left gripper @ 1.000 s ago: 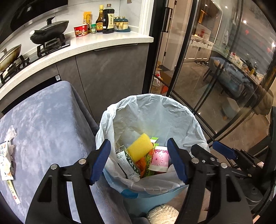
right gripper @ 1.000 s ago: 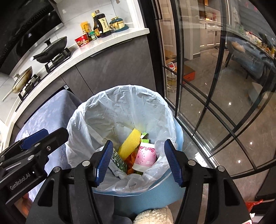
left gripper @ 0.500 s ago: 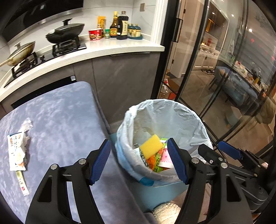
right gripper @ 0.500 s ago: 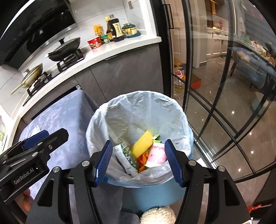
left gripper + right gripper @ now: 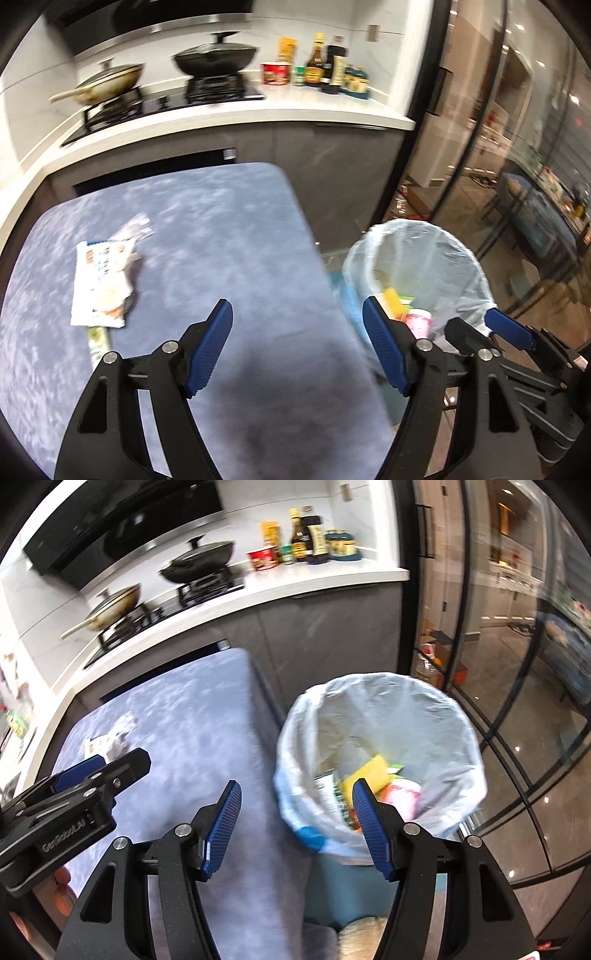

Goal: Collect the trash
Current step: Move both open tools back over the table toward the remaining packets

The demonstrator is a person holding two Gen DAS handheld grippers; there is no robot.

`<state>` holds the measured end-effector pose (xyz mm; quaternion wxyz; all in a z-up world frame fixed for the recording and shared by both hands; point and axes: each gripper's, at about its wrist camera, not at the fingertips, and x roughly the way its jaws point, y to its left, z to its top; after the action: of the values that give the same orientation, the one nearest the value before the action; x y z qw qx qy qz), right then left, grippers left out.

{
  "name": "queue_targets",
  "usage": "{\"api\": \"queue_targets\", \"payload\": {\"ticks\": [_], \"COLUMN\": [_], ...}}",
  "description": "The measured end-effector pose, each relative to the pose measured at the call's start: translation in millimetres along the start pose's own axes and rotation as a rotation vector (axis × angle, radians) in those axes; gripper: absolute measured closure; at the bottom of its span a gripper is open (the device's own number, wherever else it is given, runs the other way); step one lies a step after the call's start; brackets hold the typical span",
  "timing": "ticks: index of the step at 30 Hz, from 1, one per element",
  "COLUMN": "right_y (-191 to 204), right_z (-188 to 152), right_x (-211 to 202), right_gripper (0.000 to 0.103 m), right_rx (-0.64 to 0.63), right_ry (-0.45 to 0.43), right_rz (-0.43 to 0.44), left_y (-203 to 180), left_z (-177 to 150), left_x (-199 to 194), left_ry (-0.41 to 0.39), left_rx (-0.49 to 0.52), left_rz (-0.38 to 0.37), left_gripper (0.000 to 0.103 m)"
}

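Observation:
A blue bin lined with a white bag (image 5: 380, 738) stands on the floor right of the table; it holds a yellow sponge (image 5: 367, 773), a pink cup (image 5: 404, 797) and wrappers. It also shows in the left wrist view (image 5: 421, 258). White wrappers (image 5: 101, 280) and a thin green strip (image 5: 96, 341) lie on the blue-grey table (image 5: 221, 240), seen small in the right wrist view (image 5: 110, 740). My left gripper (image 5: 297, 350) is open and empty above the table's near right part. My right gripper (image 5: 295, 830) is open and empty over the gap between table edge and bin.
A white kitchen counter (image 5: 295, 107) runs behind the table with a wok (image 5: 214, 59), a pan (image 5: 107, 81), bottles (image 5: 325, 68) and a red cup (image 5: 276, 73). Glass doors with black frames (image 5: 517, 664) stand right of the bin. A fluffy slipper (image 5: 364, 938) is below.
Both grippers have pulled up and swung left, away from the bin toward the table. The wrappers on the table have come further into view. Both grippers stay open.

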<state>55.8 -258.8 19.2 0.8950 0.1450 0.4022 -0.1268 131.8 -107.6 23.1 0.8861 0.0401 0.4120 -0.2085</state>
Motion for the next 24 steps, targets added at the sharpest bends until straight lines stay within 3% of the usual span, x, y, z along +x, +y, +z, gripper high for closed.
{"api": "queue_targets", "payload": {"ticks": [11,24], "right_y": [79,137], "right_z": [-17,-24], "right_x": [17,43], "right_gripper": [0.042,0.042], "right_rx": [-0.116,-0.194], "right_ry": [0.052,0.110], "right_rz": [0.071,0.104], "left_y": [102,184], "left_z": [-21,-44], "left_x": [-1,16], "left_ry": [0.033,0.079], "left_rx": [-0.147,-0.277], "left_rz": [0.140,0.239], "left_gripper": [0.034,0.034]}}
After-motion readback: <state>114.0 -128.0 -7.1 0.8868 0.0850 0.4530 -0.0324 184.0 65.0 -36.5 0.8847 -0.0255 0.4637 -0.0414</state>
